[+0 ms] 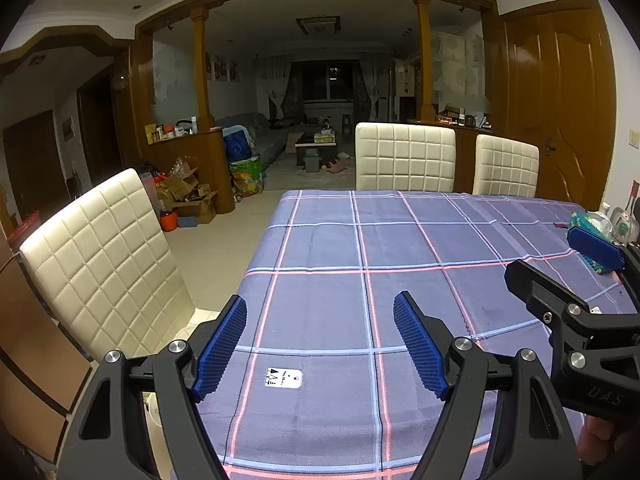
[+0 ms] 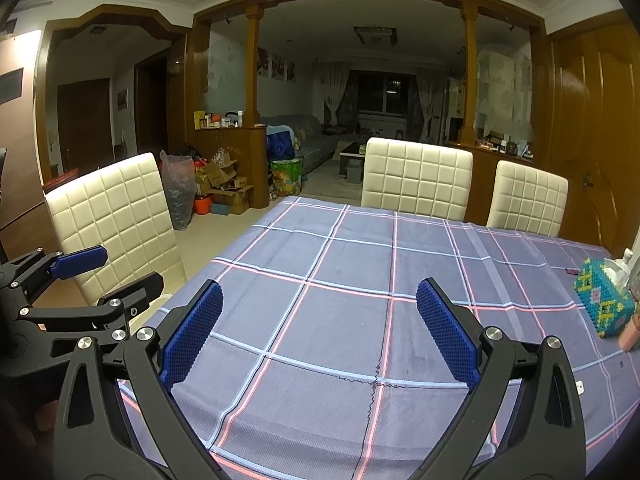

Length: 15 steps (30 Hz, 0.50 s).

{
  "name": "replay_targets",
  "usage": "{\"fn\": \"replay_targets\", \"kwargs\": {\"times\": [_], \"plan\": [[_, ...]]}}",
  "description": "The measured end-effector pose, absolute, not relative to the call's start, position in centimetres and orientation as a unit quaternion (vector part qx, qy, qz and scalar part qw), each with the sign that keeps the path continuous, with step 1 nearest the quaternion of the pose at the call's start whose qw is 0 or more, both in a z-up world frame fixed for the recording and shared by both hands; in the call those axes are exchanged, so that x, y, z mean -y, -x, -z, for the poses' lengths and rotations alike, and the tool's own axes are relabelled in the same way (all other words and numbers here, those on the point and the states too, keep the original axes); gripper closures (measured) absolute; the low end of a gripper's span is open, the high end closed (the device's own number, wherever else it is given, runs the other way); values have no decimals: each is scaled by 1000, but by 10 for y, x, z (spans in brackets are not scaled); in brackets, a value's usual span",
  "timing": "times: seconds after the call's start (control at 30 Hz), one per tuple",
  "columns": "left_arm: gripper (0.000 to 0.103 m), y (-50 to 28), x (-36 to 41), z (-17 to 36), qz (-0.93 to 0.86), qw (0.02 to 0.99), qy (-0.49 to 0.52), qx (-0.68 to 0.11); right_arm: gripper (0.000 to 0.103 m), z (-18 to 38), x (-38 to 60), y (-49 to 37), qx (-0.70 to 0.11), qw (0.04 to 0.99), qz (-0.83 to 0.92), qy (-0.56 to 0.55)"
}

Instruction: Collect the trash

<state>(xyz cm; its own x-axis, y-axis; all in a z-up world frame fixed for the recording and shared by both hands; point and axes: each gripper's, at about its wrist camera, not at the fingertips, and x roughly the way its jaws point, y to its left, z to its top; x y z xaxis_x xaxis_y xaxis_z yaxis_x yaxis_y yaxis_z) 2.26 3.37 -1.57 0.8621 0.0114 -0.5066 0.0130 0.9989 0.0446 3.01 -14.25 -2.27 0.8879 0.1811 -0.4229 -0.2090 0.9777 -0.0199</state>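
Left wrist view: the left gripper [image 1: 320, 344] is spread wide above the blue plaid tablecloth [image 1: 400, 240]; a small white paper tag [image 1: 283, 379] lies between its fingers, lower centre.

Right wrist view: the right gripper [image 2: 320, 332] is likewise spread and empty; a beaded teal box [image 2: 604, 300] sits at right edge.

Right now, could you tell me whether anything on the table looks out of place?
Only a small white printed tag lying flat on the checked tablecloth, below the open left tool. It looks like stray litter. Nothing seems spilled or damaged.
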Motion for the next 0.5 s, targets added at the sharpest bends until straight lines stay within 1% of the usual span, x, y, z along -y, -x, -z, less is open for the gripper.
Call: {"fn": "replay_targets", "kwargs": {"times": [0.5], "plan": [[29,-23,-34,17,0,963,-23,-267,7,23,142,-32,-215,971,-100,33]]}}
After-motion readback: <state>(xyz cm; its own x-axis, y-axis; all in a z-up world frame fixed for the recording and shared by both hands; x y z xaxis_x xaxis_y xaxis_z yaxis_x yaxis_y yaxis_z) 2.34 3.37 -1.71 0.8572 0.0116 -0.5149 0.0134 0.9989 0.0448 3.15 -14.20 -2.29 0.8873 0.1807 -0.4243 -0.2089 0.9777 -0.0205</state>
